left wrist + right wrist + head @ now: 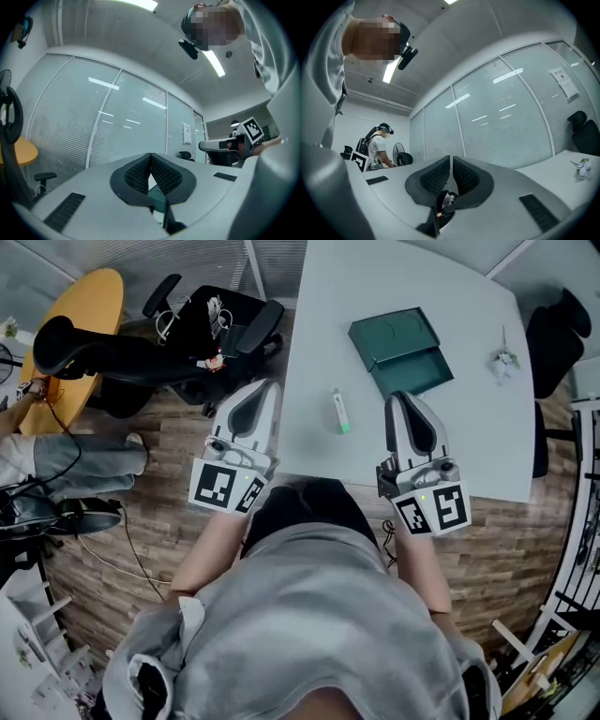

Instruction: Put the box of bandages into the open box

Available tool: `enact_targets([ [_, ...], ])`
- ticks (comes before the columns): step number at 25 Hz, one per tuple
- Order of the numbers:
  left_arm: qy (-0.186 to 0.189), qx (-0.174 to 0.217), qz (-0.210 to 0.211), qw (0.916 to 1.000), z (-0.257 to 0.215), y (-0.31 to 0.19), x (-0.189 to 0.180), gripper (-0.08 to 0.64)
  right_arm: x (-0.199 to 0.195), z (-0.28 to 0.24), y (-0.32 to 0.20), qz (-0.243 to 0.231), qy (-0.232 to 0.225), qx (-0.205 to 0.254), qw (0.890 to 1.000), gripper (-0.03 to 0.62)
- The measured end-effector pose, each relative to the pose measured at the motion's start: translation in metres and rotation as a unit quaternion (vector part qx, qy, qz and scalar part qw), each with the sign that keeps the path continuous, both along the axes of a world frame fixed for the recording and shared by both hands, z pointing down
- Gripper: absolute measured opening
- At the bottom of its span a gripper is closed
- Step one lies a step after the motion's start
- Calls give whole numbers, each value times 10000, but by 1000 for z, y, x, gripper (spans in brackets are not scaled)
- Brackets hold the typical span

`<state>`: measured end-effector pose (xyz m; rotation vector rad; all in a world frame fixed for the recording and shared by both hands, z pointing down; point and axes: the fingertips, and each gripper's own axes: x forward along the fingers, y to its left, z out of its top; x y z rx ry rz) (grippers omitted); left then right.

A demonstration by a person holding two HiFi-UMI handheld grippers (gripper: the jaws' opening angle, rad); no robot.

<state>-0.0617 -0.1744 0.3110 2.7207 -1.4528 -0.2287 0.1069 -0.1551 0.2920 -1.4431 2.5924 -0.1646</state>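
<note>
The box of bandages (pixel 340 412), small, white with a green end, lies on the white table (pixel 478 437) between my two grippers. The open box (pixel 403 352) is dark green and lies flat behind it, lid folded out; a sliver of it (pixel 157 202) shows under the left jaws. My left gripper (pixel 269 383) hangs at the table's left edge, left of the bandages, jaws shut and empty (pixel 150 155). My right gripper (pixel 397 396) is over the table just right of the bandages, below the open box, jaws shut on nothing (pixel 451 158).
A small crumpled white thing (pixel 503 362) lies at the table's far right. A black office chair (pixel 141 348) and a round yellow table (pixel 80 324) stand left of the table, another dark chair (pixel 555 338) at its right. Another person (pixel 378 146) stands far off.
</note>
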Motion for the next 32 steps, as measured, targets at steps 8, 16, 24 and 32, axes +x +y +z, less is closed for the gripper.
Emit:
enact_targets([
  [8, -38, -126, -476, 9988, 3, -24, 19, 18, 33, 10, -49, -342, 22, -110, 9994, 54],
  [16, -105, -165, -307, 9993, 10, -50, 19, 18, 22, 50, -70, -228, 204, -654, 9974, 54],
  [24, -150, -379, -277, 9988, 46, -73, 14, 18, -9, 180, -90, -338, 1018, -1845, 9770, 55],
  [32, -155, -460, -153, 9987, 54, -72, 23, 18, -37, 286, -63, -962, 2216, -2770, 9300, 121],
])
